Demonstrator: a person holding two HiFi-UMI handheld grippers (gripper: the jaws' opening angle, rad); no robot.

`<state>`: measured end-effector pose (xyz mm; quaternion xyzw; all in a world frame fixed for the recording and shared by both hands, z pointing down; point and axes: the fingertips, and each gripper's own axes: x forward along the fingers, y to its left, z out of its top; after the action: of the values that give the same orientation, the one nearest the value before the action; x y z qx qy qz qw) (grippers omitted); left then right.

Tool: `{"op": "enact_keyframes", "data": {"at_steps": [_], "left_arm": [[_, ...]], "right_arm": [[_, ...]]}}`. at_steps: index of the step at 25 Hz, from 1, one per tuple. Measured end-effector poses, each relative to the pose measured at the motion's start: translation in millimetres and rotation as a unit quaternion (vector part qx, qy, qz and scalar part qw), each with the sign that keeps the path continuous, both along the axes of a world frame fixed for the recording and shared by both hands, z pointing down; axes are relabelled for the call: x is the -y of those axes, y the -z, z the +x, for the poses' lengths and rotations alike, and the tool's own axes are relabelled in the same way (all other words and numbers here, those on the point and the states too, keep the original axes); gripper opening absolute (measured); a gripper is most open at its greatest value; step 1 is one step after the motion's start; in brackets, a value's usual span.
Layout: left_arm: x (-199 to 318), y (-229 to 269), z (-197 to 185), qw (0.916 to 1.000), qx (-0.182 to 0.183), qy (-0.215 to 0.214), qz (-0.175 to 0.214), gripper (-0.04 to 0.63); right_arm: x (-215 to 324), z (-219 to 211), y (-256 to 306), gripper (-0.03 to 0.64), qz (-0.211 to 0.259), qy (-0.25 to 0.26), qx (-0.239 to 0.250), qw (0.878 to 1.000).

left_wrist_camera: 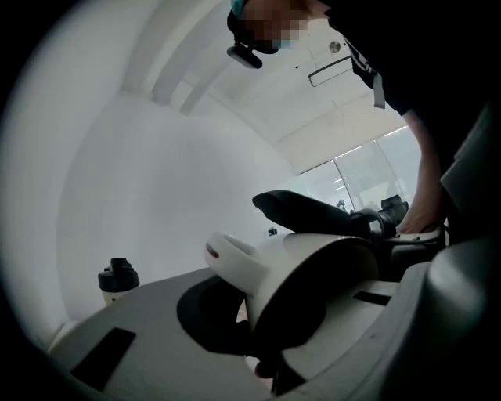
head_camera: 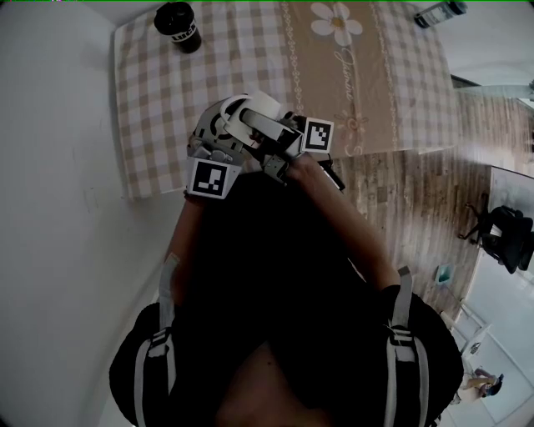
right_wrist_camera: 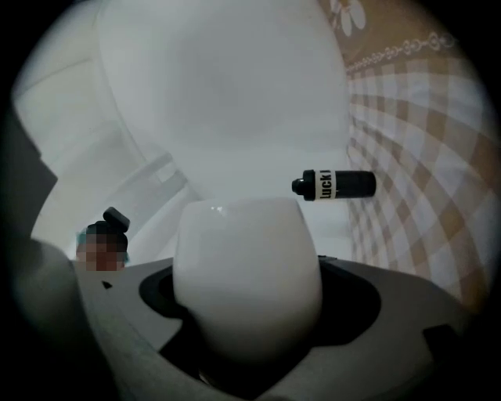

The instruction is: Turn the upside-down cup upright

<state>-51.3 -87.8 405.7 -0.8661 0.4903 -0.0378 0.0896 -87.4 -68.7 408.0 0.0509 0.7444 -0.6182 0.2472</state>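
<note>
A white cup with a handle hangs in the air over the near edge of the table, held between both grippers. In the left gripper view the cup lies on its side, its dark mouth facing the camera and its handle pointing left. My left gripper is shut on the cup's wall at the rim. The right gripper has the round body of the cup between its jaws. One of its black fingers lies along the cup's side.
The table wears a beige checked cloth with a flower print. A black bottle with a white label stands at its far left. Another dark object lies at the far right corner. A white wall is left, wooden floor right.
</note>
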Motion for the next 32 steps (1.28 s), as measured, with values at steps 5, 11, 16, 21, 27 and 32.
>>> {"op": "enact_keyframes", "data": {"at_steps": [5,11,16,21,27,32], "left_arm": [[2,1,0,1.0,0.006,0.001,0.003,0.026],[0,-3,3,0.9997,0.015,-0.018,0.002,0.029],[-14,-15,5,0.9947,0.057,-0.085,-0.01,0.108],[-36,-29,-6,0.983,0.048,-0.169,-0.054,0.167],[-35,-26,-36,0.9814,-0.041,-0.153,-0.108,0.16],[-37,-40,-14,0.9757,-0.017,-0.179,-0.125,0.16]], "right_arm": [[0,-1,2,0.41,0.014,0.002,-0.011,1.0],[-1,-1,-4,0.416,0.043,-0.008,-0.05,0.998],[8,15,-13,0.414,0.056,-0.02,-0.079,0.995],[16,36,-23,0.414,0.133,-0.035,-0.154,0.978],[15,54,-31,0.414,0.296,-0.088,-0.264,0.914],[0,47,-42,0.414,0.455,-0.085,-0.356,0.812]]}}
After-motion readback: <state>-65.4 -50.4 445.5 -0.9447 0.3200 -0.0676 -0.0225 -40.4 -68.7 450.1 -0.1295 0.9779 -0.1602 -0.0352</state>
